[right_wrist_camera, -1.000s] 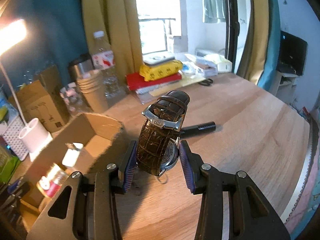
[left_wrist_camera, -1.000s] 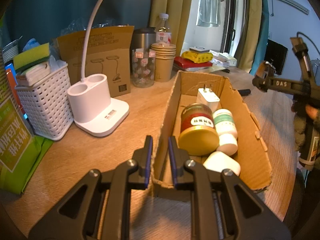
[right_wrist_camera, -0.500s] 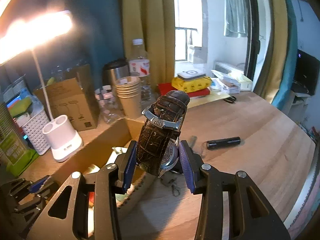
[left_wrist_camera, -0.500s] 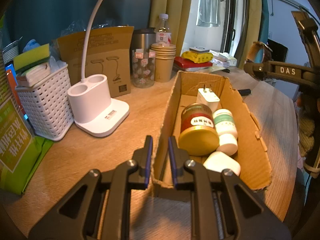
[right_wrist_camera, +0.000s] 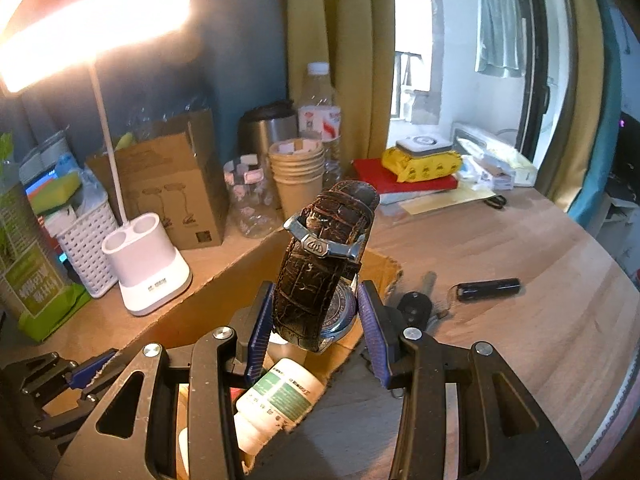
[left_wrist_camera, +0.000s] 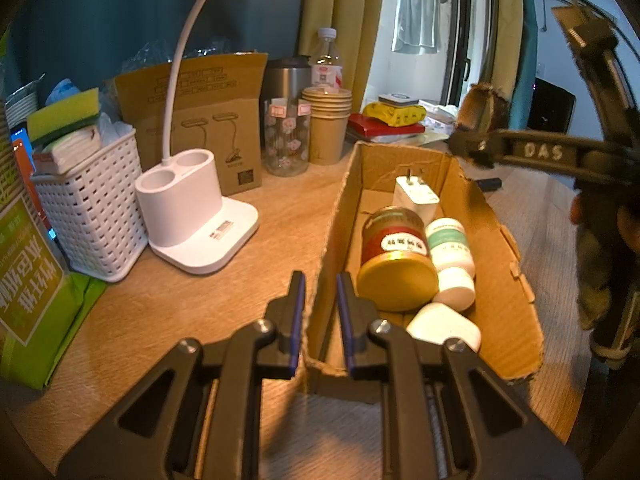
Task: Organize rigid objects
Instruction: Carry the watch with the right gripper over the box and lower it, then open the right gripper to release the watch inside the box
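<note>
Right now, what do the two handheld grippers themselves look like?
Both are black plastic two-finger tools with triangular cutouts and silver screws. The left gripper and the right gripper have blue ribbed pads lining the jaws. In the left wrist view, the right tool carries a pale "DAS" marking on its side.

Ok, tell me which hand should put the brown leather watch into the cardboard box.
Right. The right gripper already holds the brown leather watch above the open cardboard box, while the left gripper is clamped on the box's wall.
</note>
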Demonstrator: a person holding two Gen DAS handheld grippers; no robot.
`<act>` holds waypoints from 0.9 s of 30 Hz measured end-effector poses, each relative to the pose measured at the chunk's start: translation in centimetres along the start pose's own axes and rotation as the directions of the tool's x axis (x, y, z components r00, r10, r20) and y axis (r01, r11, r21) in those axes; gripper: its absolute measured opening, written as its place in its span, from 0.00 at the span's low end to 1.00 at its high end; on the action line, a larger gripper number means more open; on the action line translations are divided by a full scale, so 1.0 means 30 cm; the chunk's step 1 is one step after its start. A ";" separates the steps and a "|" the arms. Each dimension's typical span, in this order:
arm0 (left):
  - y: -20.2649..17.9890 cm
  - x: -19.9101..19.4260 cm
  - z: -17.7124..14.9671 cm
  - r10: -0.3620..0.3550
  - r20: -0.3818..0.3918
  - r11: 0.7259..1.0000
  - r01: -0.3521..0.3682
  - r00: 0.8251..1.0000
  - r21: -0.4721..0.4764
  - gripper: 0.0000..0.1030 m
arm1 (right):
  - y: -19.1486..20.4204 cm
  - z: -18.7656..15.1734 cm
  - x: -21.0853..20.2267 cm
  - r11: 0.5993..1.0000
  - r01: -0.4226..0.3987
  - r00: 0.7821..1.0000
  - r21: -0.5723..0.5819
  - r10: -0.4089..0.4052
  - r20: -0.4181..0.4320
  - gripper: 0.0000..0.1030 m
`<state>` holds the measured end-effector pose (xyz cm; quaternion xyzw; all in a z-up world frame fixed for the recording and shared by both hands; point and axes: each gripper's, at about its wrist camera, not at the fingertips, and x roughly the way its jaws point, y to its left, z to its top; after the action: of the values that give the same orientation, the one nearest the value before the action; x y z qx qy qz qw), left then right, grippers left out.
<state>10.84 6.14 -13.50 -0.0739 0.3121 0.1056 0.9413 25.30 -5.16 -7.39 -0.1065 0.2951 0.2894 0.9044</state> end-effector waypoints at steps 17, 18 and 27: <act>-0.002 -0.001 0.001 0.001 0.000 1.000 -0.001 1.000 0.002 0.16 | 0.010 -0.041 0.105 0.999 0.024 0.997 -0.026 -0.026 -0.075 0.43; -0.003 -0.001 0.001 0.001 0.000 1.000 -0.001 1.000 0.002 0.16 | 0.010 -0.041 0.105 0.999 0.024 0.997 -0.027 -0.026 -0.076 0.43; -0.007 -0.005 0.001 0.001 0.001 1.000 -0.001 1.000 0.004 0.16 | 0.020 -0.042 0.104 0.999 0.029 0.996 -0.044 -0.032 -0.083 0.48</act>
<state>10.81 5.92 -13.38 -0.0719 0.3119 0.1053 0.9415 26.41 -3.71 -10.27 -0.1423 0.3247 0.2770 0.8931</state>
